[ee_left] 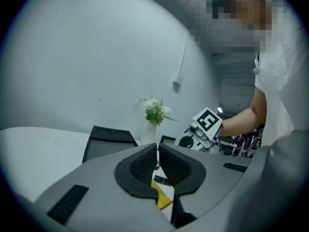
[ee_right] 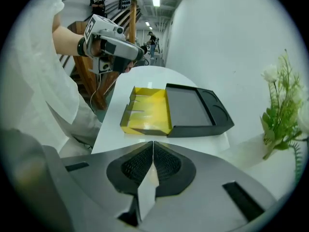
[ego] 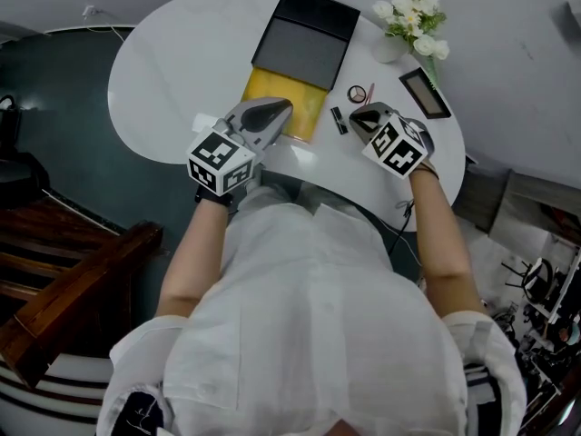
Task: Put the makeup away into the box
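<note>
White and round, the tabletop (ego: pixel 163 71) carries the box (ego: pixel 272 94) with its yellow tray bare and its black lid (ego: pixel 304 44) folded back beyond it; from where I stand none of the makeup has gone in; a round compact (ego: pixel 359 94), a dark tube (ego: pixel 339 120) and a flat palette (ego: pixel 424 93) lie on the white surface to the right of the tray, with a vase of flowers (ego: pixel 413 16) further back on that side; the right tool (ego: pixel 361 114) hangs over the patch beside the tube and compact, its jaws pressed together, and its own view shows nothing between them, only white surface below; the left tool (ego: pixel 283 109) hovers at the near edge of the tray, jaws barely parted and empty

My worry is that the right tool has closed on air; if so, nothing reaches the box until it opens and goes down again; the tube is slim and round, so a pinch that lands off centre would likely roll it away or flick it off the tabletop; a wide reach for the palette could catch the vase; the tray looks light, and a nudge from the left tool might slide it
</note>
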A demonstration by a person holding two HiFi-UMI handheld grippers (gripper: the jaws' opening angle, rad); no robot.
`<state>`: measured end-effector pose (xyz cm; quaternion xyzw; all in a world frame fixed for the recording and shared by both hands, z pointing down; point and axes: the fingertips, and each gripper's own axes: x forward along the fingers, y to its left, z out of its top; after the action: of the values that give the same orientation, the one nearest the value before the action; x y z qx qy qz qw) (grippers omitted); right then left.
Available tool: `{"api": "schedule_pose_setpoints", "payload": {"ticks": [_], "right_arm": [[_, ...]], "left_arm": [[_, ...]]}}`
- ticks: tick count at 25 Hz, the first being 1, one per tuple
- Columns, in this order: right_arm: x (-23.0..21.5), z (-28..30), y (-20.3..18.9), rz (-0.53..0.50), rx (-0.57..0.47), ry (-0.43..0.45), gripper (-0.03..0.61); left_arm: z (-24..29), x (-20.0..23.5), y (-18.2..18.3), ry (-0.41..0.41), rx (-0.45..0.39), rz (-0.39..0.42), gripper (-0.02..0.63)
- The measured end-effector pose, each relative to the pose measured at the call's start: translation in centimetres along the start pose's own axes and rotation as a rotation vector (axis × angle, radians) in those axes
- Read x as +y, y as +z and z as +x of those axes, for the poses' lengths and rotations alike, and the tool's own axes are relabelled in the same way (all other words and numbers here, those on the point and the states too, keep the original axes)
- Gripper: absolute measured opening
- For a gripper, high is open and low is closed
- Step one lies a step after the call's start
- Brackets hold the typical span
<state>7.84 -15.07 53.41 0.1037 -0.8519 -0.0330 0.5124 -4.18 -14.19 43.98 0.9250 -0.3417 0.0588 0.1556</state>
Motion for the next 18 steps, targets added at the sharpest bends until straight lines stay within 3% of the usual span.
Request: {"api": "schedule_pose_setpoints", "payload": {"ticks": [9,18], "right_arm": [[-0.2,2.3,8.8,-0.073,-0.096,0.018,0.012],[1.3,6.9,12.2,-0.085,-0.080,0.087,0.012]], "left_arm": [[-2.2,2.5,0.4,0.025,0.001,0.000,0.021],[-5.4,5.5,0.1,0.059,0.010,-0.014,0.021]]}}
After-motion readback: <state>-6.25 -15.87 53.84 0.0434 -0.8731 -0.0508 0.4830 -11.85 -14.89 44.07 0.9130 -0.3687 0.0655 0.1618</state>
